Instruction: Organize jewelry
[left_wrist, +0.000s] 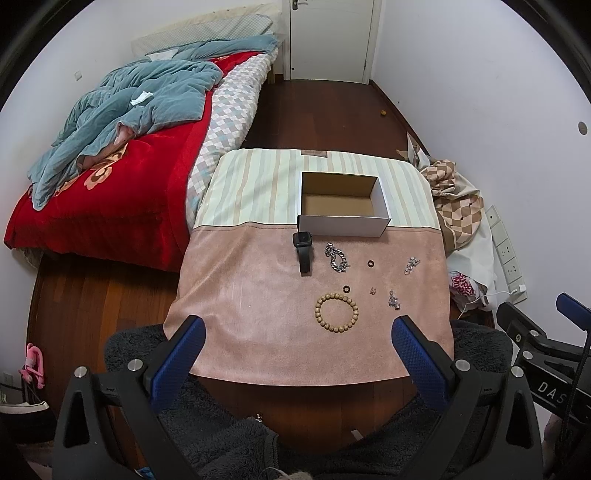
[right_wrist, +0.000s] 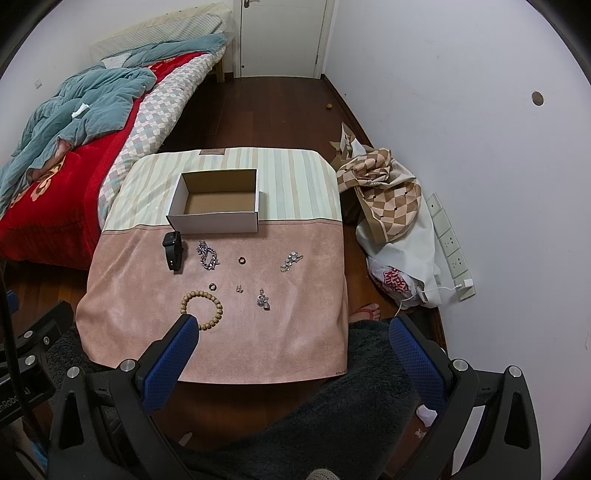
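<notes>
An open, empty cardboard box (left_wrist: 343, 207) (right_wrist: 218, 206) stands at the back of a cloth-covered table (left_wrist: 236, 295) (right_wrist: 306, 332). In front of it lie a black smartwatch (left_wrist: 303, 251) (right_wrist: 173, 251), a silver chain (left_wrist: 336, 257) (right_wrist: 208, 256), a dark ring (left_wrist: 370, 263) (right_wrist: 241, 260), a silver clip (left_wrist: 411, 265) (right_wrist: 291, 261), a second dark ring (left_wrist: 346, 288) (right_wrist: 212, 286), small earrings (left_wrist: 373, 291) (right_wrist: 239, 288), a silver charm (left_wrist: 393, 300) (right_wrist: 263, 300) and a wooden bead bracelet (left_wrist: 336, 312) (right_wrist: 202, 309). My left gripper (left_wrist: 297, 326) and right gripper (right_wrist: 291, 326) are open and empty, above the table's near edge.
A bed (left_wrist: 122, 177) with a red blanket and blue quilt stands to the left. A heap of checked cloth and bags (right_wrist: 391, 221) lies on the floor to the right, by a wall power strip (right_wrist: 450, 247). A closed door (left_wrist: 332, 37) is at the far end.
</notes>
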